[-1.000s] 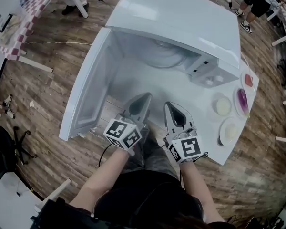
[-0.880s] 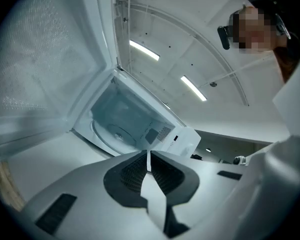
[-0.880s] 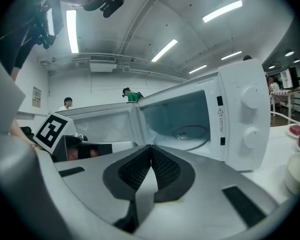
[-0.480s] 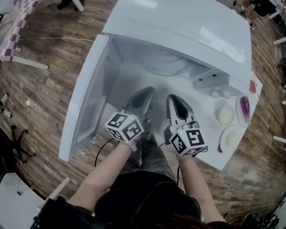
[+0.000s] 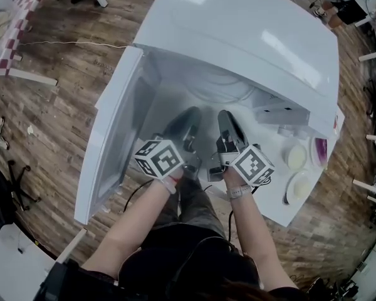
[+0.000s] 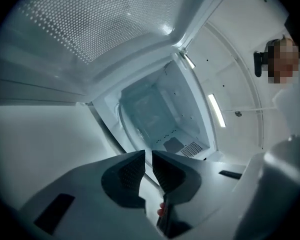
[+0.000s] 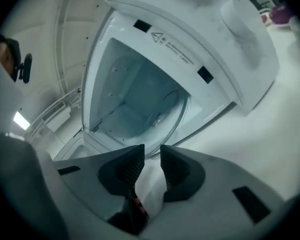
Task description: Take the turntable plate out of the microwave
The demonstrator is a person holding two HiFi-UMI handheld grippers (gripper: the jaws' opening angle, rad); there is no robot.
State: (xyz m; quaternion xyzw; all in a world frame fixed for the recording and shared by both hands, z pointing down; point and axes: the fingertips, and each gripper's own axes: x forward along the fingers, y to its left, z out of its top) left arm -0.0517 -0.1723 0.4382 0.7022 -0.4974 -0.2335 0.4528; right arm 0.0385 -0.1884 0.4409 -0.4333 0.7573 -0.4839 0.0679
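The white microwave (image 5: 250,36) stands on a white table (image 5: 272,196) with its door (image 5: 116,130) swung open to the left. The glass turntable plate (image 5: 216,83) lies inside on the cavity floor, also seen as a round clear plate (image 7: 157,116) in the right gripper view. Side by side just in front of the opening are my left gripper (image 5: 189,115) and right gripper (image 5: 225,116), both outside the cavity. The left gripper (image 6: 148,154) shows a narrow gap with nothing in it. The right gripper (image 7: 152,148) has just been opening its jaws and is empty.
Three small dishes (image 5: 294,157) (image 5: 318,150) (image 5: 299,185) sit on the table to the right of the microwave. The control panel with knobs (image 5: 279,115) is at the cavity's right. The open door walls off the left side; wood floor surrounds the table.
Both grippers have moved forward and down toward the microwave opening and rolled. The right gripper's jaws have parted. The view has shifted closer to the microwave.
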